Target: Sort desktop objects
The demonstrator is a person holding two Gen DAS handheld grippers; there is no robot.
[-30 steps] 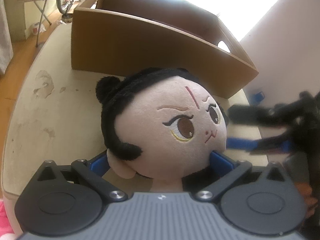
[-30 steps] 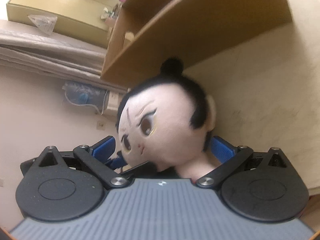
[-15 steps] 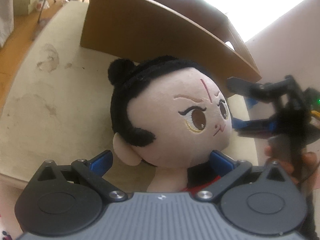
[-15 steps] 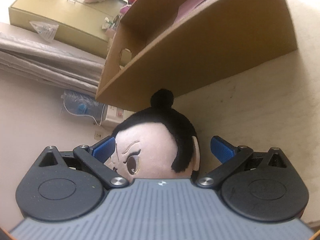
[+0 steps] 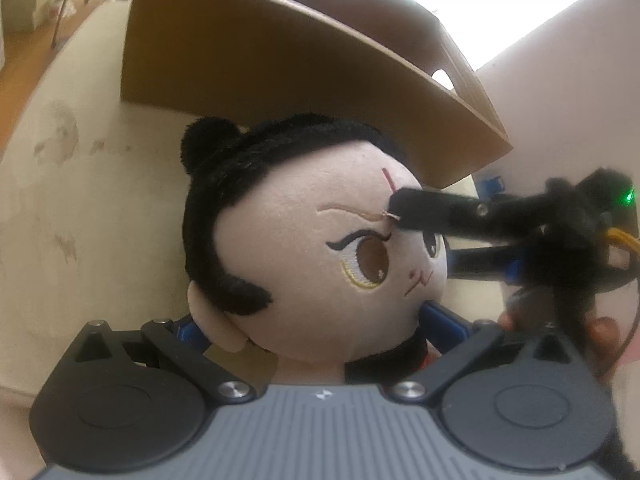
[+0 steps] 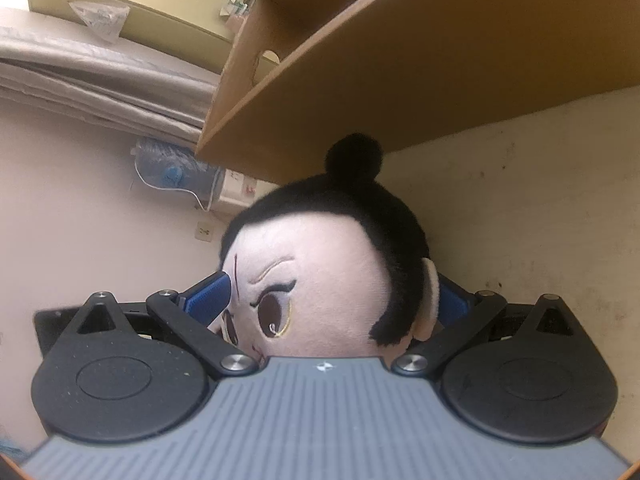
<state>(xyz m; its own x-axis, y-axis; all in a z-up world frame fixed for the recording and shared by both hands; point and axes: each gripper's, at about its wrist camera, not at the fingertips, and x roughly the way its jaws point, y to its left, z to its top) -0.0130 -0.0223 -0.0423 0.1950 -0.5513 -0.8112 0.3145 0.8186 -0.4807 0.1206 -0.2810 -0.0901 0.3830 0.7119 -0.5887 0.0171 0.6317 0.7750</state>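
Doll: the plush doll (image 5: pixel 320 264) lies on the cream table (image 5: pixel 80 208), black-haired head toward 12 o'clock, just in front of the cardboard box (image 5: pixel 280 96); its hair bun sits close under the box's front wall.
Left jaws: the left gripper (image 5: pixel 312 324) has its blue pads on either side of the doll's neck, below the ear and the chin, and appears clamped on it.
Right jaws: the right gripper (image 6: pixel 332 300) straddles the doll's head, one blue pad at the forehead at 9 o'clock, the other behind the ear at 3 o'clock; both look to be touching, so it seems closed on the head.
In the way: in the left wrist view the right gripper (image 5: pixel 424 240) crosses the doll's face from 3 o'clock, its upper finger over the brow, a hand (image 5: pixel 600 328) on its handle.
Around: a wall socket and cable (image 6: pixel 236 188) at 10 o'clock beyond the table edge; a folded grey cover (image 6: pixel 100 76) further off.
Change: half a second ago the right gripper stood clear of the face and held its pads wide of the head; now it is on it. The box looms nearer.
Room: bare, stained table spreads to 9 o'clock in the left wrist view; the table edge and wall close off 3 o'clock.
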